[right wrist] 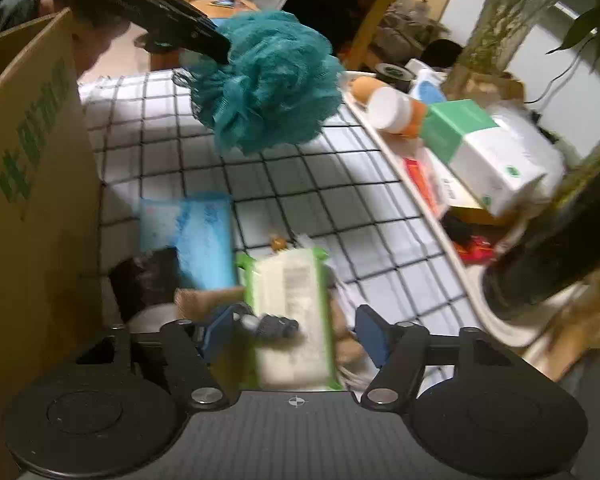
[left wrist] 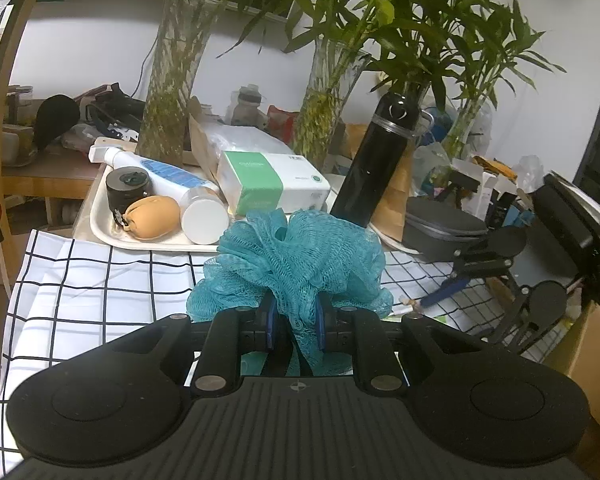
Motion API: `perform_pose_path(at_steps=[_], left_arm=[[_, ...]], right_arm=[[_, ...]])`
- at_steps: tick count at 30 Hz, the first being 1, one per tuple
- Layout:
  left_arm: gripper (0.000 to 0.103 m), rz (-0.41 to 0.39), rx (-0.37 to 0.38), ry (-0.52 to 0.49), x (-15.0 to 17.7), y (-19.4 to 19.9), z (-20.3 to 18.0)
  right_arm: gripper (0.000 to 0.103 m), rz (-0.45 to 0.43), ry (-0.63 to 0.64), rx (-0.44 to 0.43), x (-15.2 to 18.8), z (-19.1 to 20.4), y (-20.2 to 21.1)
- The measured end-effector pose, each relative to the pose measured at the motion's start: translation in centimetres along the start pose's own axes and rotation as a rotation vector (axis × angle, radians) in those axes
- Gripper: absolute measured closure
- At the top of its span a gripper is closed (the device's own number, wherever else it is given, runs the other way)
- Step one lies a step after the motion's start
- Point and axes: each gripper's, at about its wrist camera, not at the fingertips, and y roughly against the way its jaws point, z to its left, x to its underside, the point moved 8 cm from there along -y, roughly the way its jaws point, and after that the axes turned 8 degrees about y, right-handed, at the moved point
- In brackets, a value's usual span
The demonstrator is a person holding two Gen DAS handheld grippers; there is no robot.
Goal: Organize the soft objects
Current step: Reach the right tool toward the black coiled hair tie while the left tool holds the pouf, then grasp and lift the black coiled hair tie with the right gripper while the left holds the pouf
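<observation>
Mesh this airy weighs next to nothing and crushes flat under the pads, so I judge the teal bath pouf (left wrist: 296, 264) will not slip but may sag or snag; the bunched core, where the netting gathers, is the firm place to pinch, and that is where my left gripper (left wrist: 296, 328) has it, closed on a narrow neck of netting between the blue pads. From the right wrist view the pouf (right wrist: 268, 80) hangs clear above the checked cloth (right wrist: 340, 200), at about 11 o'clock from my right gripper (right wrist: 296, 336), well apart from it.

My left tool reaches level toward 12 o'clock, facing the white tray (left wrist: 100, 224) that holds a tan pouch (left wrist: 154, 216), a lotion bottle (left wrist: 172, 184) and a tissue box (left wrist: 272, 184). My right gripper sits low over the cloth, jaws spread wide and gripping nothing, with a green-edged wipes packet (right wrist: 292, 320) lying between them. A cardboard box (right wrist: 32, 184) stands at its 9 o'clock.
</observation>
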Motion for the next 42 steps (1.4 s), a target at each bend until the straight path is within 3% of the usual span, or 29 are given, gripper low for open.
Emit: perform_pose_path(at_steps=[4,13,20,22,24,31,32,42], left_arm=[[0.085,0.001,0.0,0.002,0.0,0.0,0.1],[0.085,0.001,-0.001,0.0,0.0,0.0,0.1],[0.085,0.003,0.002,-0.002,0.1,-0.1,0.1],[0.085,0.003,0.001,-0.001,0.1,-0.1,0.1],[0.085,0.002,0.0,0.0,0.2,-0.1,0.1],[0.085,-0.018,0.003,0.023,-0.3,0.8,0.4],[0.085,-0.024,0.004,0.027,-0.4,1.0,0.3],[0.085,-0.068,-0.01,-0.011,-2.5,4.1,-2.0]], right_arm=[[0.045,0.012,-0.026,-0.031,0.2,-0.2,-0.6],[0.042,-0.007,-0.159,0.079,1.1,-2.9,-0.1],[0.043,-0.057,-0.242,-0.001,1.1,-2.8,-0.8],[0.046,-0.065,-0.265,-0.024,1.1,-2.7,-1.1],[0.06,-0.076,-0.289,-0.049,1.2,-2.7,-1.2],[0.072,-0.095,-0.317,-0.038,1.5,-2.9,0.0],[0.079,-0.099,-0.317,-0.03,1.5,-2.9,0.3],[0.08,-0.11,-0.284,0.076,-0.2,-1.8,4.3]])
